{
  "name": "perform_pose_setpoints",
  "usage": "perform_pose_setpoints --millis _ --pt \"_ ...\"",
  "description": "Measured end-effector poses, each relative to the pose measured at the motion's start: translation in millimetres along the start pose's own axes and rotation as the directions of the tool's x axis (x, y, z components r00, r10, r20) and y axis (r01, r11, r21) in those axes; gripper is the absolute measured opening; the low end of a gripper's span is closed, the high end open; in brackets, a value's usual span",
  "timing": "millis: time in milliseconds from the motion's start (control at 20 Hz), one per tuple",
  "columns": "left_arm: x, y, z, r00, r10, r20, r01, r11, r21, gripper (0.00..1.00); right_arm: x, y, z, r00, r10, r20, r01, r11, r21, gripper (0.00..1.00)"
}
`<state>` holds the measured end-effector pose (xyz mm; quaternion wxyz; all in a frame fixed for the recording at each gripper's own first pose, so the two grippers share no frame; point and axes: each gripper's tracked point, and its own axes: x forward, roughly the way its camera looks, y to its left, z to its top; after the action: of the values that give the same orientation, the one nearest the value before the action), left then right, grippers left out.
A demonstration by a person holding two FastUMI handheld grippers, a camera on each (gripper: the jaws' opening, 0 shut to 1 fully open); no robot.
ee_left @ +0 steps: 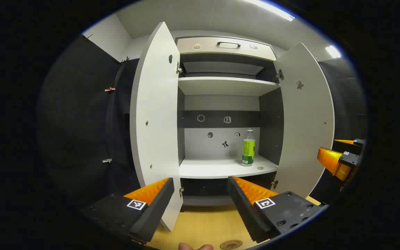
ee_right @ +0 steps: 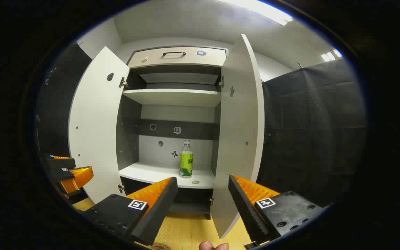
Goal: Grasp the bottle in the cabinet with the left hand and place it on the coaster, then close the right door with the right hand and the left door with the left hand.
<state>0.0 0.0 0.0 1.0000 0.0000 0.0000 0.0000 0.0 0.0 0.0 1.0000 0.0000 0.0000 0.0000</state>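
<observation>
Left claw (ee_left: pixel 200 194): we see jaws wide apart, holding nothing; well short of cabinet.
Right claw (ee_right: pixel 203 194): also wide open, empty; in left gripper view it sits off to right (ee_left: pixel 339 158).
Bottle (ee_left: pixel 248 148): upright on lower shelf (ee_left: pixel 203 168), ahead of left claw and a bit right, near right wall; untouched.
Coaster (ee_left: pixel 231 244): on bench (ee_left: pixel 200 225), just below left claw, bare.
Doors: left door (ee_left: pixel 156 118) & right door (ee_left: pixel 306 118) both swung open.
Progress: we judge nothing done yet. Left to do: grasp, place, shut right then left.
</observation>
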Motion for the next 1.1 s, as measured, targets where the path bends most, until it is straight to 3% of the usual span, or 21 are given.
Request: perform_pose_setpoints --millis 1100 --pt "6.2 -17.2 7.0 1.0 -0.019 0.012 0.019 1.0 -0.006 0.98 -6.7 -11.0 6.3 1.0 -0.007 0.009 0.007 1.0 0.004 0.98"
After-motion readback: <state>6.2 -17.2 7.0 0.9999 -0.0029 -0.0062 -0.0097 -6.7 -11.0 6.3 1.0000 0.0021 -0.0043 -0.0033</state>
